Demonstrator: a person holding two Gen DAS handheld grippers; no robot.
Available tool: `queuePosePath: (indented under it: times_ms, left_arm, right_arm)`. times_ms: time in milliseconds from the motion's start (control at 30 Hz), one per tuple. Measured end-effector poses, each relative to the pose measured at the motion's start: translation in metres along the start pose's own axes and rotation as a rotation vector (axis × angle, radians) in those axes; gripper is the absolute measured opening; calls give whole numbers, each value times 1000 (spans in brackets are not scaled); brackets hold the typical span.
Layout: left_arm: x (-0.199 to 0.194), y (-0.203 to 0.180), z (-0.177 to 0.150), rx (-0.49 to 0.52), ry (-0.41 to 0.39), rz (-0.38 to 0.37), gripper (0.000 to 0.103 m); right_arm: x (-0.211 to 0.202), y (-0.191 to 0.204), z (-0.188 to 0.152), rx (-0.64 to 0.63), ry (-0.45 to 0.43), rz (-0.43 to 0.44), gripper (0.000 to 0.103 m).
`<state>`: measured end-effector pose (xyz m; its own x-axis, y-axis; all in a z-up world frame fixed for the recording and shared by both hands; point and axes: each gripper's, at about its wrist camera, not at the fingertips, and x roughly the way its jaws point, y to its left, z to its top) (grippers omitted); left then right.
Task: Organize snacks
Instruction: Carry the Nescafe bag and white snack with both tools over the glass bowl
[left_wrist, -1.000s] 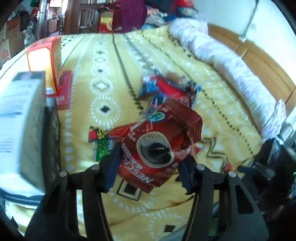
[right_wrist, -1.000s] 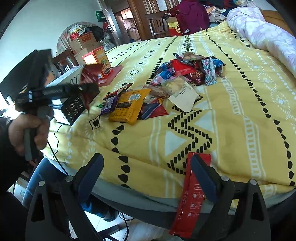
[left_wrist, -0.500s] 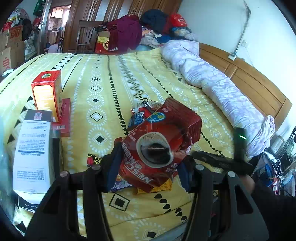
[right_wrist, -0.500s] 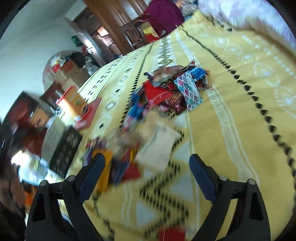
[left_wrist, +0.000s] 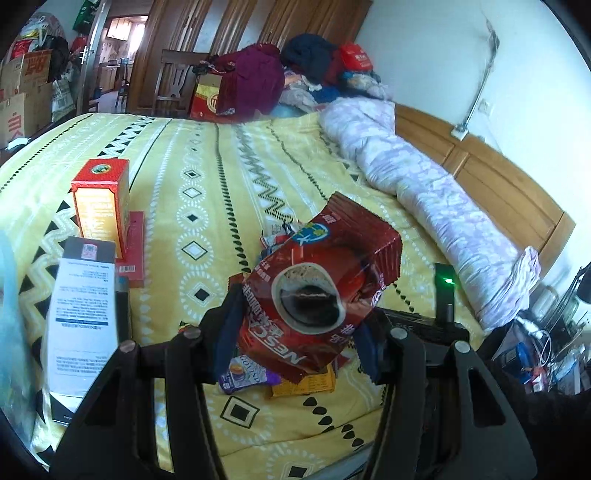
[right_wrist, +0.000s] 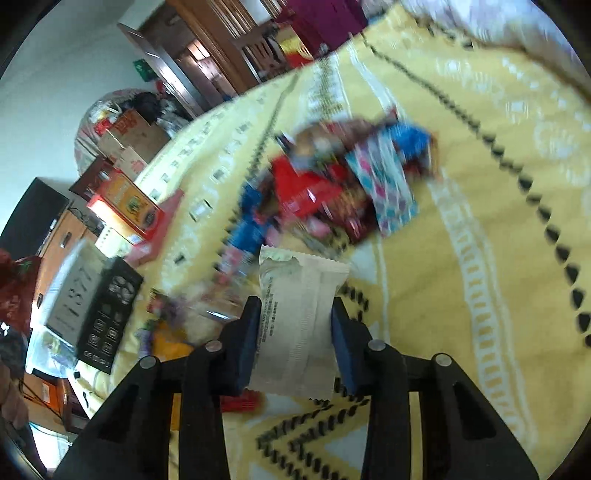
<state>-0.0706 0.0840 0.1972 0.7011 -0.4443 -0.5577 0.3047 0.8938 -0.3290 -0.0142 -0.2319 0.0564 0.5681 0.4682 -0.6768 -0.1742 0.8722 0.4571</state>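
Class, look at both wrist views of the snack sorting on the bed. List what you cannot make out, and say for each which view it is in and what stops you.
- Snack pile, right wrist view: motion blur, labels unreadable.
- White packet in the right gripper: its front faces away.
- Purple packet, left wrist view: partly hidden behind the coffee pouch and left gripper.
- Grey box, left wrist view: print too small.

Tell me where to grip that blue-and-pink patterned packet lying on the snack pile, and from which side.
Grip the patterned packet across its narrow width near the end closest to the camera, which overhangs the snack pile onto the yellow bedspread. Come from the bare bedspread side: the packet lies long and flat, and other wrappers crowd its far end. The frame is blurred, so confirm first.
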Motion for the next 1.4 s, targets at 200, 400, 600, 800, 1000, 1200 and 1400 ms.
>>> queuePosePath:
  times_ms: [200, 400, 600, 800, 1000, 1200, 1400]
  left_arm:
    - [-36, 12, 15, -4, -86, 25, 56]
    - [-78, 34, 30, -21, -176, 75, 56]
    - [-128, 68, 39, -46, -259, 158, 56]
    - [-173, 116, 38, -109, -317, 256, 56]
    - [-202, 164, 27, -175, -334, 350, 56]
    - [-212, 201, 12, -265, -335, 396, 56]
    - [-217, 223, 3, -322, -318, 441, 56]
  right_arm:
    - [-45, 55, 31, -96, -126, 36, 40]
    - [-77, 146, 63, -243, -216, 151, 40]
    - [-77, 239, 79, -343, -230, 263, 40]
    - [-66, 325, 83, -437, -216, 362, 40]
    - [-40, 400, 73, -495, -166, 447, 40]
    - [-12, 459, 50, -561, -92, 491, 40]
    - [15, 509, 24, -638, -18, 525, 40]
